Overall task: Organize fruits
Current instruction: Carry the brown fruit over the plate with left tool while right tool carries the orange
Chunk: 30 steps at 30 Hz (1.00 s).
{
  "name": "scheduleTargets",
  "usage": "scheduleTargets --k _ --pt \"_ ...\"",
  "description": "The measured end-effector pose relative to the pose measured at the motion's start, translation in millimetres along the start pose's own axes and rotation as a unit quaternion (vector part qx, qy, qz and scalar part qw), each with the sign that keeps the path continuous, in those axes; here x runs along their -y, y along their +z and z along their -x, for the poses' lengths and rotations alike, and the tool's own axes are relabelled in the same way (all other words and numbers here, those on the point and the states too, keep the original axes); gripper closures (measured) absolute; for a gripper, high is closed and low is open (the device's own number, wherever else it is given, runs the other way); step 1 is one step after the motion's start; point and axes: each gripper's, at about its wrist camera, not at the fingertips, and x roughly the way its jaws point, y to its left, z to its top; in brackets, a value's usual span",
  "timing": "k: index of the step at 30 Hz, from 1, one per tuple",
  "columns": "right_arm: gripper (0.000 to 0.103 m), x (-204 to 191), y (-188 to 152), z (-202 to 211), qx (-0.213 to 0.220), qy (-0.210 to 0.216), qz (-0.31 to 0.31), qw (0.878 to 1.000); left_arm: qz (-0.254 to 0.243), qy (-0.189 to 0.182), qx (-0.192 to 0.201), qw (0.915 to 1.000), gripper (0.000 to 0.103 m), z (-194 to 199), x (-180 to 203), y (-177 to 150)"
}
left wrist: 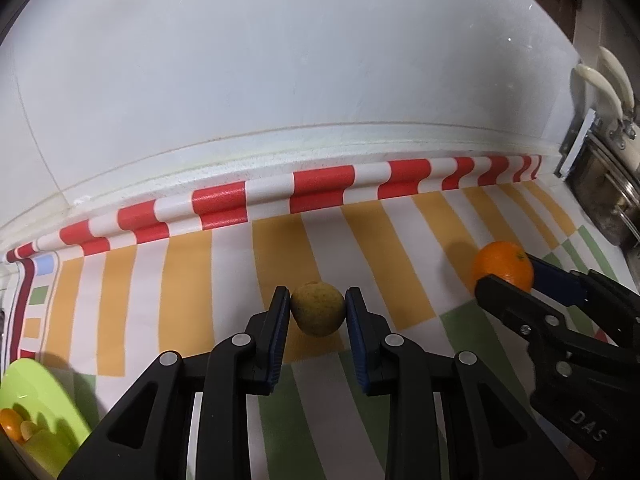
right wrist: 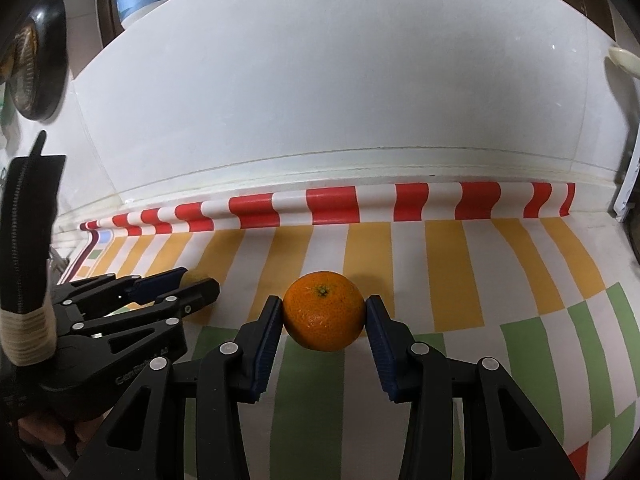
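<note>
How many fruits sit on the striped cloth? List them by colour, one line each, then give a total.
Orange fruit: 1, in the right tool
Yellow-brown fruit: 1, in the left tool
Total: 2
The green bowl is cut off at the frame edge, so its contents are not counted.

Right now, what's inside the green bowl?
The green bowl sits at the picture's edge. An orange fruit and a smaller yellowish piece show inside; the rest is cut off.
</note>
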Motion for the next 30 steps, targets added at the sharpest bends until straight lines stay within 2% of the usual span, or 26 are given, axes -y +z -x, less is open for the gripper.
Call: scheduleTargets --k 16,30 --pt "0.06 -21.5 -5.0 61.6 0.025 0.011 0.015 1.0 0.003 -0.007 0.047 0.9989 0.074 82.5 -1.2 -17.2" --pt "0.06 -63.5 -21.9 131.2 0.051 0.032 0.036 0.998 0.025 0.004 0.084 0.9961 0.074 164.2 -19.4 -57.2"
